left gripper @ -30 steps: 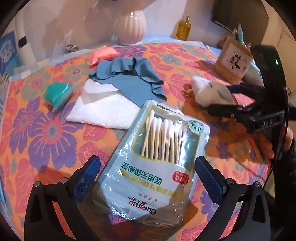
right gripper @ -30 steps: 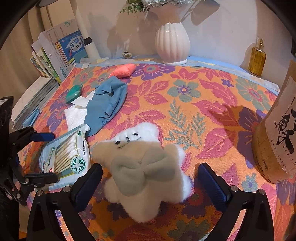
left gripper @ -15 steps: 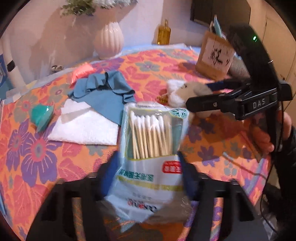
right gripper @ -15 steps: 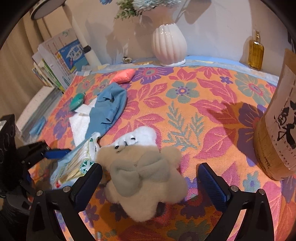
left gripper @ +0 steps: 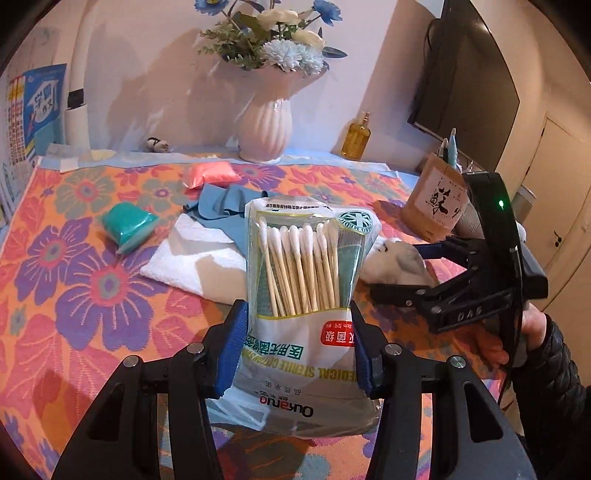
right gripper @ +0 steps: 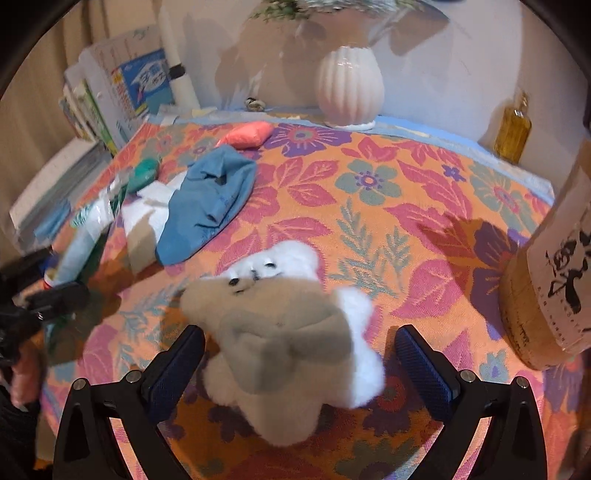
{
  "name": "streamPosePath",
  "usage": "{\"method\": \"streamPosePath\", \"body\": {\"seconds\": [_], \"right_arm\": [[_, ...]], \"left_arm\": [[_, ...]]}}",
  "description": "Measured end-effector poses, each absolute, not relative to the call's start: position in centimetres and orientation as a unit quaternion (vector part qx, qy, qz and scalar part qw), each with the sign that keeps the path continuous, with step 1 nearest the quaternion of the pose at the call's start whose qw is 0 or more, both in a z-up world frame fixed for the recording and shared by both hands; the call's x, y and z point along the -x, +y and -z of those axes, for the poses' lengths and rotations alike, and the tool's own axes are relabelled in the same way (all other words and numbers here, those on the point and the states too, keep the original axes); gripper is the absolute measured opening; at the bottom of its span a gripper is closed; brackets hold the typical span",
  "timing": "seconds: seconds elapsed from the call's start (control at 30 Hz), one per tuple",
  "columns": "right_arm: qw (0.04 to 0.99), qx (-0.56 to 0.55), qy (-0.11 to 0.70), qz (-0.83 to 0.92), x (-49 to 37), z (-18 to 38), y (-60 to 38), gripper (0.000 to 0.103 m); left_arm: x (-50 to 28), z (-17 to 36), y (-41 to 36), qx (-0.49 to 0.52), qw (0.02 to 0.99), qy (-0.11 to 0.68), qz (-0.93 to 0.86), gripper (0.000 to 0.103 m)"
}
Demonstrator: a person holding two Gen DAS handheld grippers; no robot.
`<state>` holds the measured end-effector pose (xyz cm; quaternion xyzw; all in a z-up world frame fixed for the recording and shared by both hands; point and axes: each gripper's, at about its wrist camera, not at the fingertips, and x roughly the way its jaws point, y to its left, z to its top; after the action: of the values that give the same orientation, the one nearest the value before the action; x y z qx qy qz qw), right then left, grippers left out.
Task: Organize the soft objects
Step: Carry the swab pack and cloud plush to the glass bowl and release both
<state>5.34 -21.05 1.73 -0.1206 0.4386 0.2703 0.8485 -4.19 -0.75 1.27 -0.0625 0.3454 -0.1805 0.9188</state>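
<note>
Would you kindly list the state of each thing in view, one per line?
Left tool: shut on the cotton swab pack.
Cotton swab pack: sealed, held upright.
Right tool: open around the plush toy.
Plush toy: not clamped.
Blue cloth: crumpled.
White towel: folded, flat.

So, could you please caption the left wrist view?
Left gripper clamps a cotton swab pack above the floral tablecloth.

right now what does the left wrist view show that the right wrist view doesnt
Only the left wrist view: the blue and white flowers, the dark wall screen, and the left gripper shut on the clear cotton swab packet.

Only the right wrist view: the stacked books and the open right gripper straddling the white plush bear.

Both: the ribbed white vase, blue cloth, and amber bottle.
</note>
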Motion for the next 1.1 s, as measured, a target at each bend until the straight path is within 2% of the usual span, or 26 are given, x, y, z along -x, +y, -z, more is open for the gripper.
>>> {"method": "streamPosePath", "body": {"seconds": [0.03, 0.07, 0.1, 0.2, 0.33, 0.5, 0.8, 1.1], "right_arm": [[0.850, 0.125, 0.431, -0.275, -5.1, -1.8, -21.0, 0.073], [0.853, 0.130, 0.423, -0.278, -4.7, -1.9, -21.0, 0.066], [0.856, 0.131, 0.413, -0.283, -4.4, -2.2, -21.0, 0.064], [0.871, 0.138, 0.376, -0.284, -3.4, -3.1, -21.2, 0.063], [0.876, 0.112, 0.395, -0.254, -2.4, -3.4, -21.9, 0.063], [0.902, 0.104, 0.356, -0.220, 3.6, -4.7, -23.0, 0.063], [0.929, -0.032, 0.323, -0.179, 4.5, -11.0, -30.7, 0.063], [0.956, -0.132, 0.262, -0.028, 5.8, -16.7, -44.7, 0.063]], "left_arm": [[4.2, -1.3, -0.6, 0.064, 0.919, 0.344, 0.179, 0.048], [4.2, -1.2, -0.5, 0.065, 0.920, 0.344, 0.178, 0.048], [4.3, -1.3, -0.4, 0.068, 0.921, 0.342, 0.175, 0.048], [4.4, -1.4, -0.2, 0.071, 0.923, 0.339, 0.168, 0.048], [3.8, -1.2, -0.6, 0.051, 0.925, 0.354, 0.131, 0.048], [5.1, -2.7, -1.6, 0.064, 0.933, 0.333, 0.123, 0.048], [7.2, -11.5, -9.2, 0.004, 0.959, 0.250, 0.138, 0.048], [3.4, -18.4, -21.7, -0.008, 0.946, 0.210, 0.247, 0.050]]}}
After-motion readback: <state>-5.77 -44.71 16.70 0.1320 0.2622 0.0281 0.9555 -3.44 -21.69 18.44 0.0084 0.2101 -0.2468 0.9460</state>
